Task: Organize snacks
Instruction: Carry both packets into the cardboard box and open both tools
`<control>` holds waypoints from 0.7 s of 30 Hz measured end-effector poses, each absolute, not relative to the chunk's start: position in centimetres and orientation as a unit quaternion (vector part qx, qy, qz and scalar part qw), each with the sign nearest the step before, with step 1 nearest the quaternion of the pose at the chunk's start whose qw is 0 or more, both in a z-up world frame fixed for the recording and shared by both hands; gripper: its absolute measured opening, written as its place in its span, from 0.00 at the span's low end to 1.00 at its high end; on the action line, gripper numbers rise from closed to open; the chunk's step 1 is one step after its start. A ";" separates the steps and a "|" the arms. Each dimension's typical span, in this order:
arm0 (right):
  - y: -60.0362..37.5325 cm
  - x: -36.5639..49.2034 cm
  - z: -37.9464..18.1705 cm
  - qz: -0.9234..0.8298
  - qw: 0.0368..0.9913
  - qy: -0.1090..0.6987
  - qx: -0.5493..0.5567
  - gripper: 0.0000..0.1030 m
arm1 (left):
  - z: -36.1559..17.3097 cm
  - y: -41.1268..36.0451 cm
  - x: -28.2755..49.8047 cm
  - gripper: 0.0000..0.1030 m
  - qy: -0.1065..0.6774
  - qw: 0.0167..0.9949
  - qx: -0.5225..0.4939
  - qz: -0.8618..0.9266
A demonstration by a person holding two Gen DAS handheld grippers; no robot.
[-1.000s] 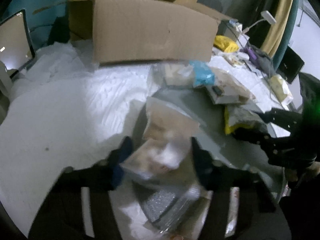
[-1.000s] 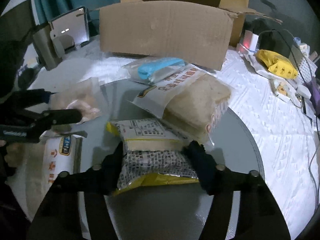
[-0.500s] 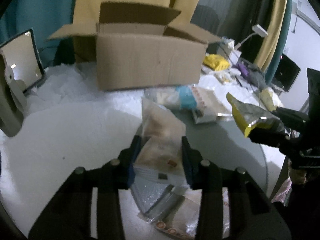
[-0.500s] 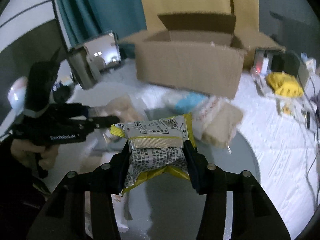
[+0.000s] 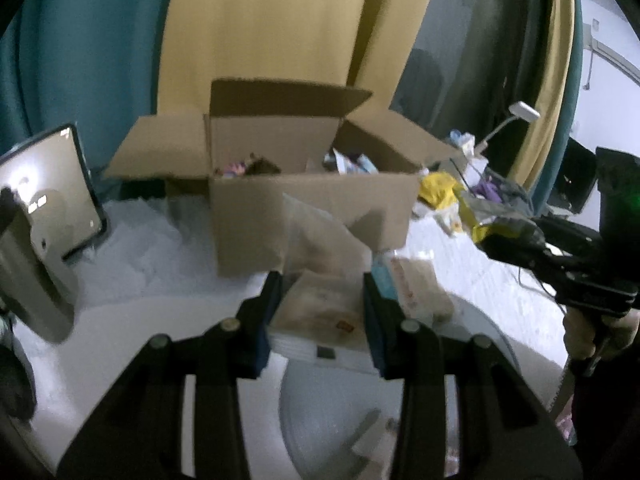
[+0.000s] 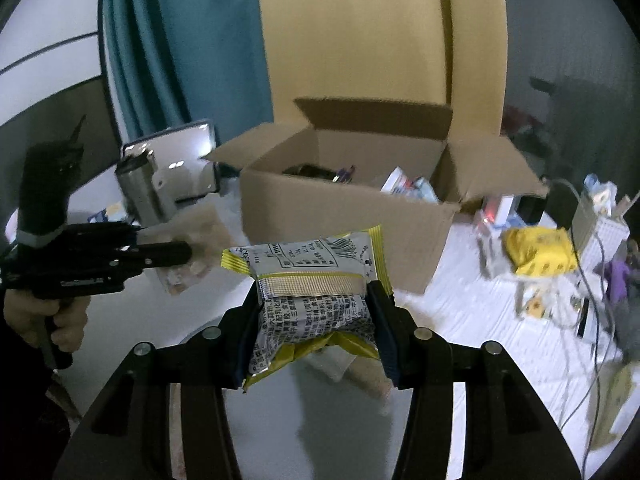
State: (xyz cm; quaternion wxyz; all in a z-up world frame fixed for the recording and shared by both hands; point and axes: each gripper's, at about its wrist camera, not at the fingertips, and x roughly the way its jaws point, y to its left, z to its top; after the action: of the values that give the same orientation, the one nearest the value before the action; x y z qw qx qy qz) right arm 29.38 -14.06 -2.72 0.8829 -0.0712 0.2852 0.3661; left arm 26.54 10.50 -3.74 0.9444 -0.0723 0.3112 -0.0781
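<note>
My left gripper [image 5: 320,304] is shut on a clear bag of pale pastries [image 5: 320,280], held above the table in front of the open cardboard box [image 5: 312,208]. My right gripper [image 6: 316,312] is shut on a yellow and silver snack packet [image 6: 312,280], also lifted and facing the box [image 6: 340,216]. The box holds several snack packs. The right gripper with its packet shows at the right of the left wrist view [image 5: 532,244]. The left gripper shows at the left of the right wrist view [image 6: 132,256].
A bread pack [image 5: 416,284] lies on the round grey table [image 5: 320,408]. A tablet on a stand [image 5: 44,200] stands left of the box. A yellow bag [image 6: 540,248], cables and small items lie on the white cloth at the right.
Both grippers have risen from the table with their snacks and now look at the box from higher up, so its inside is visible.
</note>
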 end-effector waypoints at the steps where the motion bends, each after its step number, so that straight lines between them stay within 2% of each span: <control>1: -14.0 30.1 -2.4 0.364 0.885 0.282 -0.070 0.51 | -3.3 10.6 27.0 0.39 0.307 0.946 -0.072 -0.078; 12: -12.4 36.8 -0.2 0.341 0.902 0.253 -0.079 0.52 | -0.2 11.8 33.3 0.39 0.270 0.958 -0.065 -0.070; 21: -10.1 43.2 -0.1 0.312 0.915 0.247 -0.074 0.52 | -0.2 12.7 39.6 0.39 0.268 0.960 -0.061 -0.056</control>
State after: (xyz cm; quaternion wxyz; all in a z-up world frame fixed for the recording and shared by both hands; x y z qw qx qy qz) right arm 43.25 -10.10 -0.11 0.9145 -0.0745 0.2468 0.3117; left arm 39.63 12.73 -0.21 0.9598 -0.0607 0.2684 -0.0559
